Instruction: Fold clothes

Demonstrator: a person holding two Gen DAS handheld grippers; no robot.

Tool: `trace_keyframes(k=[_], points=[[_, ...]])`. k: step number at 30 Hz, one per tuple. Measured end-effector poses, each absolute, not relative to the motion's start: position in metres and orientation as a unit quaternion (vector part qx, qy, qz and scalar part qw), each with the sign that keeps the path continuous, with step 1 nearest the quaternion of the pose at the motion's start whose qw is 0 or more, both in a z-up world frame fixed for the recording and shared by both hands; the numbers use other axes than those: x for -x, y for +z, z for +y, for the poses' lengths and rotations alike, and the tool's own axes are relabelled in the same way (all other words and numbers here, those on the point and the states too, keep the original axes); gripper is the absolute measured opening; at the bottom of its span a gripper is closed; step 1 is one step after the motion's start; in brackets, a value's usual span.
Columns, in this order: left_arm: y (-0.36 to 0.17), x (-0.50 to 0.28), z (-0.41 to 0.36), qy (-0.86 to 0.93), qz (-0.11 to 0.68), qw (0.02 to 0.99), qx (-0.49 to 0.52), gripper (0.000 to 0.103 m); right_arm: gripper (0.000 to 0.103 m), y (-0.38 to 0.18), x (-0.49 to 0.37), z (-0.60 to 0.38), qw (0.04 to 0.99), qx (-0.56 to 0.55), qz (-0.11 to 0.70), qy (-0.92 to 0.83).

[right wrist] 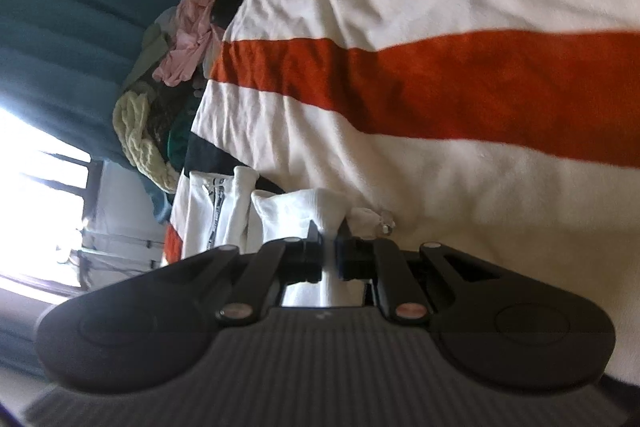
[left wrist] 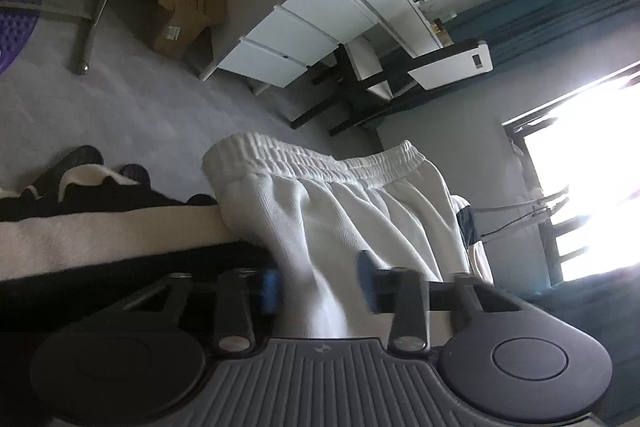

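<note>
Grey carpet [left wrist: 120, 99] and a white desk [left wrist: 304, 27] are filling the room behind my left gripper [left wrist: 320, 287], whose blue pads [left wrist: 271, 287] are sitting apart with the white sweatpants [left wrist: 344, 203] bunching between them, the elastic waistband [left wrist: 316, 157] lying farthest from me; whether that cloth is truly pinched I cannot tell. My right gripper [right wrist: 330, 247] is clenching a fold of the same white sweatpants [right wrist: 298, 209] over the striped blanket [right wrist: 440, 87], near a pile of clothes [right wrist: 168, 67].
</note>
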State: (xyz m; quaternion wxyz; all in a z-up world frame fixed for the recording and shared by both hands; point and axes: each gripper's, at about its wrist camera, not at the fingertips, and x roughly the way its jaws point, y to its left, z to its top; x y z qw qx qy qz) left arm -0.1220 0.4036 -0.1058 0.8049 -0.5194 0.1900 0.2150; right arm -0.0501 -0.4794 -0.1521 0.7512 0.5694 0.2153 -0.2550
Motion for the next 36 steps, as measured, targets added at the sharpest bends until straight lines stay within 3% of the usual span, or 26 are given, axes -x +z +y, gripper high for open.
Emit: trace_keyframes(k=[14,23,30,36], points=[[-0.033,0.096,0.401,0.152,0.123,0.851,0.487,0.006,0.009,-0.074,0.03,-0.483,0.804,-0.531,0.151,-0.222],[-0.004,-0.039,0.402,0.144,0.12,0.86,0.474,0.006,0.009,-0.029,-0.121,-0.475,0.838,-0.457,0.153,-0.255],[-0.057,-0.196,0.41,0.19,0.177,0.857,0.446,0.007,0.009,-0.092,-0.292,-0.459,0.835,-0.415,0.197,-0.303],[-0.093,-0.282,0.413,0.23,0.24,0.845,0.419,0.007,0.009,-0.162,-0.371,-0.449,0.833,-0.359,0.253,-0.337]])
